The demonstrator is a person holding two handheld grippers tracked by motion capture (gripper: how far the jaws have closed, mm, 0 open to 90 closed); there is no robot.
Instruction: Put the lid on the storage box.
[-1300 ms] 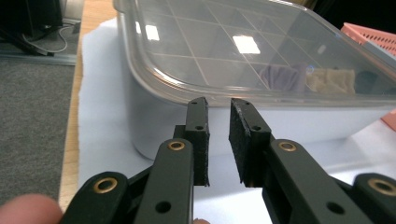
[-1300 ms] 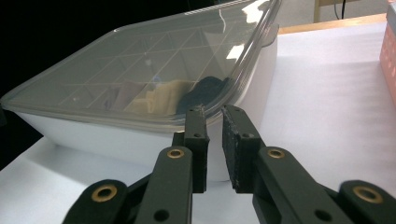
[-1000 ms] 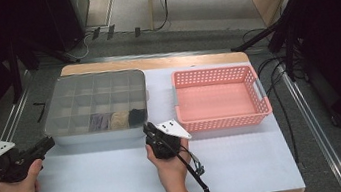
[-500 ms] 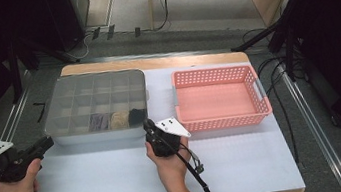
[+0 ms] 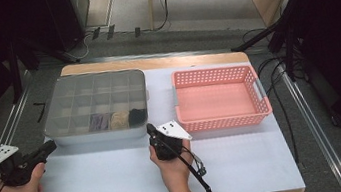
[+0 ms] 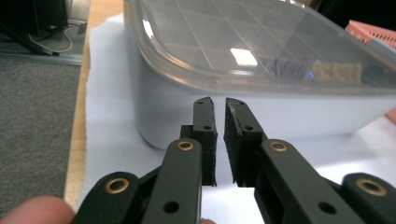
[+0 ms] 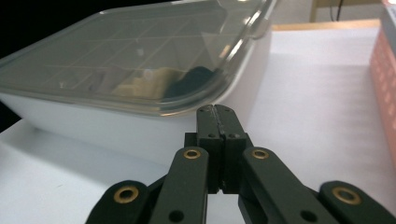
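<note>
A grey compartment box with a clear shut lid (image 5: pixel 95 99) stands at the back left of the white table sheet. Its front row holds a purple item (image 5: pixel 100 121), a beige item (image 5: pixel 120 118) and a dark item (image 5: pixel 137 115). My left gripper (image 5: pixel 52 145) points at the box's front left corner (image 6: pixel 154 116). Its jaws (image 6: pixel 219 100) have just been closing, and a narrow slit with nothing in it is left between the pads. My right gripper (image 5: pixel 150 128) sits just before the box's front right corner (image 7: pixel 243 88). Its jaws (image 7: pixel 215 108) have just been closing and now meet, empty.
A pink slotted basket (image 5: pixel 215 72) stands empty to the right of the box, close to my right gripper. The white sheet (image 5: pixel 120 184) stretches bare in front of both hands. A cable (image 5: pixel 197 178) trails from the right gripper toward the table's near edge.
</note>
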